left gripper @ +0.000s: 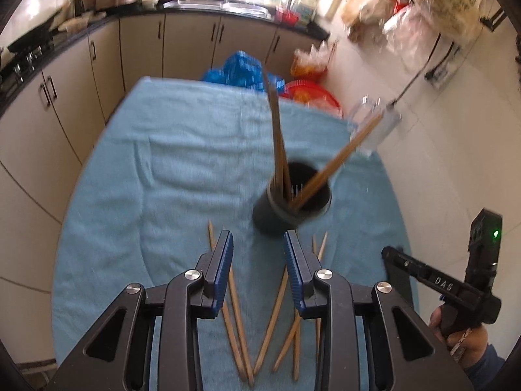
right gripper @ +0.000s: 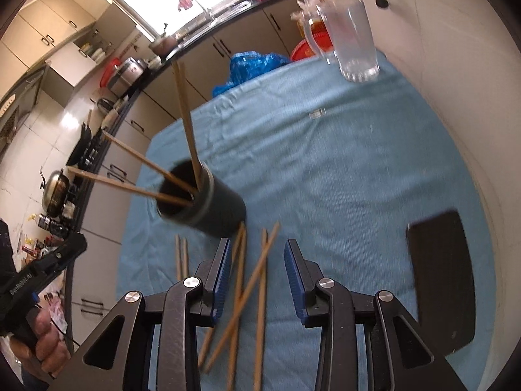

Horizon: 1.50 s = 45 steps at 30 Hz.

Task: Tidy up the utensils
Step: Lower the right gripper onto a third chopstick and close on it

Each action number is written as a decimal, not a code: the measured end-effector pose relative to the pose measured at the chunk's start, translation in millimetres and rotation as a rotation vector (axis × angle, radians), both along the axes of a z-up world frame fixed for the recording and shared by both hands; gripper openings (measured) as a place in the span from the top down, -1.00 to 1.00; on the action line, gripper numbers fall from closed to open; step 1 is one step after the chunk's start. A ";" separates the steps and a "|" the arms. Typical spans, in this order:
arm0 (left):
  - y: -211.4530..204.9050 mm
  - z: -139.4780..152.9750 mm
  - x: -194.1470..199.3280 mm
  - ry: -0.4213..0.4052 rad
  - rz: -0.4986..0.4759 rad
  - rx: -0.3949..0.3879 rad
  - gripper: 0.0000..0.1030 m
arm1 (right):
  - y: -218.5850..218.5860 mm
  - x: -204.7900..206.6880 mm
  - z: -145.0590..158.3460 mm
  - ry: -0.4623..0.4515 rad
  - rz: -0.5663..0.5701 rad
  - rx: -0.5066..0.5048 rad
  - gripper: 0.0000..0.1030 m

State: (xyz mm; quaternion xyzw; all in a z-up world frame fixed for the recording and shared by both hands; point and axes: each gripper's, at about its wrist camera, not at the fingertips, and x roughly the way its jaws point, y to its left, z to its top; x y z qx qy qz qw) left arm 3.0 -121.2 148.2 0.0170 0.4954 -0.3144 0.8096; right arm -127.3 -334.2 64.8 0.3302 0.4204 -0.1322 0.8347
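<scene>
A black cylindrical holder stands on the blue cloth and holds several wooden chopsticks. Several loose chopsticks lie on the cloth in front of it. My left gripper is open and empty, just above the loose chopsticks and short of the holder. In the right wrist view the holder is ahead to the left, with loose chopsticks under my right gripper, which is open and empty. The right gripper's body shows at the right of the left wrist view.
A clear glass mug stands at the far right of the cloth. A flat black object lies on the cloth at the right. Blue bags and a red basin sit beyond the table. Cabinets line the left.
</scene>
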 end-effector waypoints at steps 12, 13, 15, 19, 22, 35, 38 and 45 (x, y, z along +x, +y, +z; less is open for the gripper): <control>-32.6 -79.2 -24.3 0.107 -0.125 0.127 0.41 | 24.3 -29.5 -44.9 0.134 0.043 0.019 0.30; -35.9 -84.3 -24.8 0.114 -0.138 0.132 0.41 | 25.0 -32.4 -46.5 0.140 0.047 0.017 0.30; -46.8 -96.7 -26.6 0.118 -0.165 0.162 0.41 | 23.0 -37.0 -45.8 0.139 0.042 0.012 0.30; -66.1 -118.4 -30.4 0.132 -0.213 0.212 0.41 | 14.1 -50.8 -41.0 0.139 0.010 -0.006 0.30; -73.6 -131.7 -29.1 0.147 -0.222 0.234 0.43 | 10.5 -59.7 -40.6 0.147 -0.006 -0.008 0.30; -53.9 -134.2 -37.9 0.184 -0.154 0.214 0.86 | 9.7 -50.9 -38.0 0.139 0.009 0.000 0.30; -36.1 -134.2 -42.8 0.211 -0.136 0.203 0.86 | 10.6 -35.9 -40.3 0.128 0.033 0.043 0.30; -8.2 -135.5 -49.3 0.222 -0.135 0.192 0.86 | 4.4 15.9 -60.2 0.148 0.024 0.177 0.36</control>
